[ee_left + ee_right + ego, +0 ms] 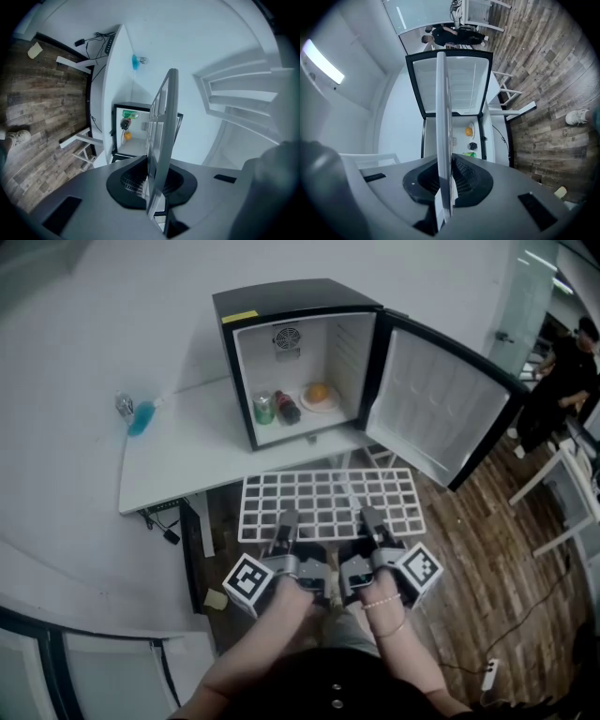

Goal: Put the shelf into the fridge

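A white wire grid shelf (328, 502) hangs level in the air, in front of the white table (169, 460) and below the open mini fridge (298, 362). My left gripper (284, 526) is shut on the shelf's near edge at the left, and my right gripper (372, 524) is shut on it at the right. In the left gripper view the shelf (161, 136) stands edge-on between the black pads. The right gripper view has the shelf (443, 140) edge-on as well, with the fridge (450, 112) beyond it.
Inside the fridge lie a green can (264, 408), a dark bottle (287, 408) and a plate with an orange item (320, 395). The fridge door (441, 409) swings open to the right. A blue spray bottle (139, 415) lies on the table. A person (562, 376) stands at far right.
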Motion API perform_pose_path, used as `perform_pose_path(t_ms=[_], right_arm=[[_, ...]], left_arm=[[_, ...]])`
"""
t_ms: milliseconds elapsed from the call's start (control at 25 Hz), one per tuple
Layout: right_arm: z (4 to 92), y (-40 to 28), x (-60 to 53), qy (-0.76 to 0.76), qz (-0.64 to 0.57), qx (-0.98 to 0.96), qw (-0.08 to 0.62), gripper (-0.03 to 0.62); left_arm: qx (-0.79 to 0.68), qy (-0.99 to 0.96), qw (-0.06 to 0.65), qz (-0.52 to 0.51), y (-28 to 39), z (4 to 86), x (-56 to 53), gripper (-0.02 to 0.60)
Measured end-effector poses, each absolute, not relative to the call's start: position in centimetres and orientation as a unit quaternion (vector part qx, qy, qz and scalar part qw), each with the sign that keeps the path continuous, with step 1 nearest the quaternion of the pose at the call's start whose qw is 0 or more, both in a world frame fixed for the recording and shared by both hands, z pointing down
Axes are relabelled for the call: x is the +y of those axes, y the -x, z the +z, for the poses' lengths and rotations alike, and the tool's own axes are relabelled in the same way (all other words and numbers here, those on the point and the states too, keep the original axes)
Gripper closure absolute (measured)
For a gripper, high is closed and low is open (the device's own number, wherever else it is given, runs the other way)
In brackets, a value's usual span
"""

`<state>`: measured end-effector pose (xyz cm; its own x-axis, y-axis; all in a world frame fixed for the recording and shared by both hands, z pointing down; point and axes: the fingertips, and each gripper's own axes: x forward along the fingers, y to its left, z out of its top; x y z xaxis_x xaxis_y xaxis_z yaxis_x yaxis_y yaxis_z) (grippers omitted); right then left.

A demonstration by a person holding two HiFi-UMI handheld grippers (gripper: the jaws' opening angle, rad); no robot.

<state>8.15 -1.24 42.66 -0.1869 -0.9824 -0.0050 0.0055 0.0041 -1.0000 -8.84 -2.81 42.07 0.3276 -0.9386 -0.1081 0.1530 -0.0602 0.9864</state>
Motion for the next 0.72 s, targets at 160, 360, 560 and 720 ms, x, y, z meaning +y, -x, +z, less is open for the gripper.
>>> perform_pose_path(t_ms=[160, 360, 560, 720], right_arm=[[42.7, -8.7, -4.4, 0.442, -0.546, 0.551, 0.45, 0.56], [42.5, -9.6, -9.2, 0.433, -0.552, 0.557, 0.444, 0.56], [42.4, -10.4, -14.5, 0.424, -0.557, 0.567, 0.434, 0.56], [41.6, -10.8, -19.3, 0.419, -0.562, 0.578, 0.418, 0.56]], left_arm=[[-0.354, -0.561, 0.585, -0.466, 8.4, 42.0, -5.5, 0.548], [-0.36, -0.56, 0.575, -0.475, 7.5, 41.8, -9.9, 0.548], [-0.369, -0.555, 0.566, -0.485, 6.8, 41.7, -14.5, 0.548], [-0.379, -0.548, 0.557, -0.496, 6.4, 41.1, -18.9, 0.548]])
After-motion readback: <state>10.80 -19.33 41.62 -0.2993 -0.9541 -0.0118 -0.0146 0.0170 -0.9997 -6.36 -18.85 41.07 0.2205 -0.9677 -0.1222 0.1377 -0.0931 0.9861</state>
